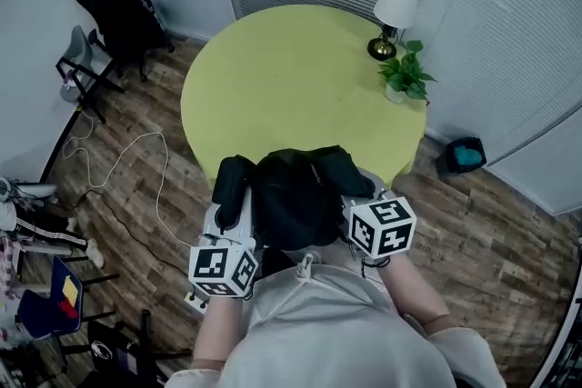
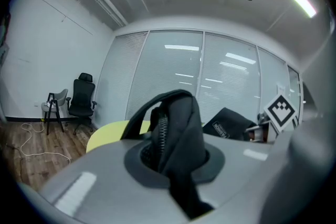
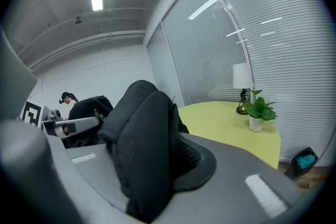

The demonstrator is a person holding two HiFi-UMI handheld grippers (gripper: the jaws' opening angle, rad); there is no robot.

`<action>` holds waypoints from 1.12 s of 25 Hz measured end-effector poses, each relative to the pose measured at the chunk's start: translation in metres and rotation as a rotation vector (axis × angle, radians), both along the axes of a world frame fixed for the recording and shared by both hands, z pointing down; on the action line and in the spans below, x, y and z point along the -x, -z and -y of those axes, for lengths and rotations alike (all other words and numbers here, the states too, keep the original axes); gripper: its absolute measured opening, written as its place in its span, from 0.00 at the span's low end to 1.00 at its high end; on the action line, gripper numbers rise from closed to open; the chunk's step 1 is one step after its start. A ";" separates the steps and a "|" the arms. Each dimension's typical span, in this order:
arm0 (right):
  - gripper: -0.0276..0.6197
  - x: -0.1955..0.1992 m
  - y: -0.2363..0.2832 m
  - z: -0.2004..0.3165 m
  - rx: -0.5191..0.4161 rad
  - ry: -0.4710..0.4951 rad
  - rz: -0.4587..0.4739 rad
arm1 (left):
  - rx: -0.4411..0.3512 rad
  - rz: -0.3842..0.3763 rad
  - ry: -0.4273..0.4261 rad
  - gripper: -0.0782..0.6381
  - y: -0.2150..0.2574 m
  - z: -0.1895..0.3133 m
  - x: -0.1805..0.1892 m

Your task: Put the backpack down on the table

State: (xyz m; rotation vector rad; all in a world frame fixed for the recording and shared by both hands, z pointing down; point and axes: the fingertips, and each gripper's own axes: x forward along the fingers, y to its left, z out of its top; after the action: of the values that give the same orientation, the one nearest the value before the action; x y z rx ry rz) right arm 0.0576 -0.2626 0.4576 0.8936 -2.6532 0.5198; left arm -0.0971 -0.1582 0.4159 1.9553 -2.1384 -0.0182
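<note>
The black backpack [image 1: 298, 195] hangs between my two grippers, close to my body and over the near edge of the round yellow-green table [image 1: 291, 77]. I cannot tell whether it touches the table. My left gripper [image 1: 229, 212] is shut on a black part of the pack with a zipper [image 2: 167, 136]. My right gripper [image 1: 357, 200] is shut on a padded black shoulder strap [image 3: 144, 149]. In the left gripper view the left gripper [image 2: 176, 157] has fabric bulging up from its jaws. The right gripper [image 3: 149, 165] shows the same in its own view.
A white-shaded lamp [image 1: 396, 9] and a small potted plant [image 1: 406, 75] stand at the table's far right. On the floor are a black office chair [image 1: 118, 9], a folding stool [image 1: 77, 68], a white cable [image 1: 136, 159] and a dark bin [image 1: 464, 157].
</note>
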 end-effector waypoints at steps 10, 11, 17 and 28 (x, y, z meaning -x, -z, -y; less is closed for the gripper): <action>0.09 0.041 -0.011 0.074 0.041 -0.063 -0.011 | 0.041 -0.004 -0.056 0.16 -0.009 0.091 0.053; 0.09 0.046 -0.011 0.084 0.041 -0.078 -0.011 | 0.041 -0.004 -0.070 0.16 -0.009 0.103 0.059; 0.09 0.086 -0.009 0.144 0.048 -0.163 -0.013 | 0.047 -0.004 -0.148 0.16 -0.007 0.174 0.107; 0.10 0.168 -0.019 0.232 0.046 -0.290 -0.055 | 0.059 0.033 -0.282 0.16 -0.025 0.282 0.195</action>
State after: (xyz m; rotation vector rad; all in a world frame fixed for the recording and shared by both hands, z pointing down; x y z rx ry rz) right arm -0.1103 -0.4942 0.4765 1.2689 -2.4650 0.6095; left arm -0.2917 -0.4400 0.4405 2.2164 -1.8403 0.1265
